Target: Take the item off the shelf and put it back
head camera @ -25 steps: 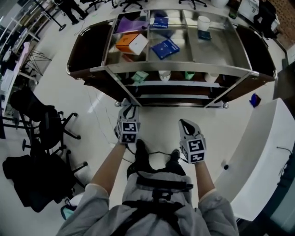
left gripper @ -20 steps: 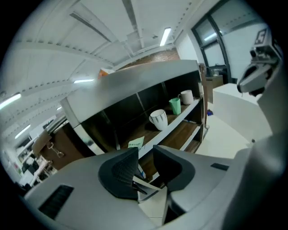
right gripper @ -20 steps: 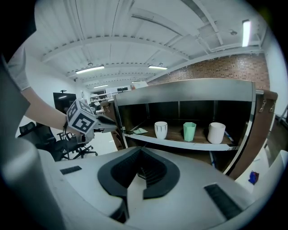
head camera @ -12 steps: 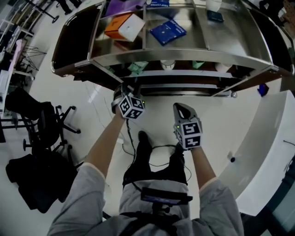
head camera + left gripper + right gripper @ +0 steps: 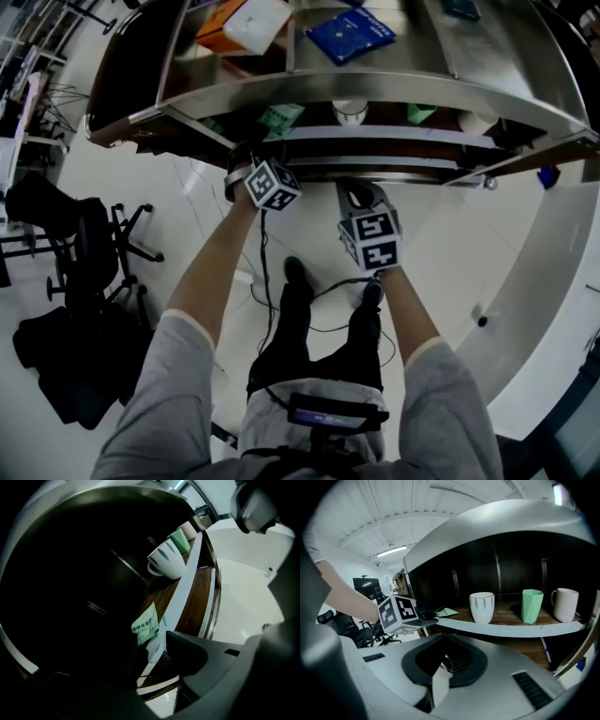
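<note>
A green printed packet (image 5: 145,626) lies at the left end of the cart's middle shelf (image 5: 394,133), close to its front edge. My left gripper (image 5: 154,653) reaches in at that spot. Its jaws are opening, and the packet lies between and just ahead of them with neither pad pressing on it. The head view shows the left gripper (image 5: 248,173) under the top shelf, by the packet (image 5: 281,117). My right gripper (image 5: 361,202) hangs shut and empty in front of the cart, below the middle shelf. From the right gripper view, the left gripper (image 5: 425,616) almost touches the packet (image 5: 446,612).
On the same shelf stand a white cup (image 5: 482,607), a green cup (image 5: 532,605) and a white mug (image 5: 565,604). The top shelf holds an orange and white box (image 5: 239,19) and a blue book (image 5: 350,30). An office chair (image 5: 89,253) is to the left, a white counter (image 5: 553,309) to the right.
The person has stepped closer to the cart. The left gripper has risen from floor height and gone forward to the middle shelf's left end. The right gripper has followed forward.
</note>
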Motion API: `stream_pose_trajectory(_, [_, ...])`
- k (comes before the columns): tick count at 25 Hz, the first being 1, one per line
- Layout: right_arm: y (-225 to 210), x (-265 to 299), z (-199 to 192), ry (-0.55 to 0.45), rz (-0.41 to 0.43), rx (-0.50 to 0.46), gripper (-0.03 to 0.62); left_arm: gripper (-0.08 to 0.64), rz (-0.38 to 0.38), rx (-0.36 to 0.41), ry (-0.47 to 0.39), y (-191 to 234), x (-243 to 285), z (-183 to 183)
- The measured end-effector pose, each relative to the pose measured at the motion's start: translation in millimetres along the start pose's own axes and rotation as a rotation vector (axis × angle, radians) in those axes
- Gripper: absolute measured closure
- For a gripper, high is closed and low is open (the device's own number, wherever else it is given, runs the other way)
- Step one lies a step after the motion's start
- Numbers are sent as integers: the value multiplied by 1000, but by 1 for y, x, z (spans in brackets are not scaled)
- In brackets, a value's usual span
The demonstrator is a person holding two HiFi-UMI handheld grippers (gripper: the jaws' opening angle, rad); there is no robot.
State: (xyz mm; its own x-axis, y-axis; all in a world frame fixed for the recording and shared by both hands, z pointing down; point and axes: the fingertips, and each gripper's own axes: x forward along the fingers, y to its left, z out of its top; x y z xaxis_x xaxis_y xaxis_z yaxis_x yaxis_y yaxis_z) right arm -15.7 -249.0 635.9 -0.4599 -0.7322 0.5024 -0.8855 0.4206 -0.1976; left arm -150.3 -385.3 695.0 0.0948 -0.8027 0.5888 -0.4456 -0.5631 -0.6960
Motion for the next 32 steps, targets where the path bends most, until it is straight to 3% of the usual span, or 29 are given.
stream_pose_trajectory(12, [-9, 3, -11, 10, 0, 0, 583, 375, 46, 23, 10, 5, 13, 7])
stream_pose_trajectory(18, [-14, -4, -4, -2, -3, 12, 583, 549, 85, 28, -11, 16, 13, 22])
stream_pose_trajectory(32, [-17, -12, 0, 0, -13, 4, 583, 551, 82, 48, -26, 18, -4, 33])
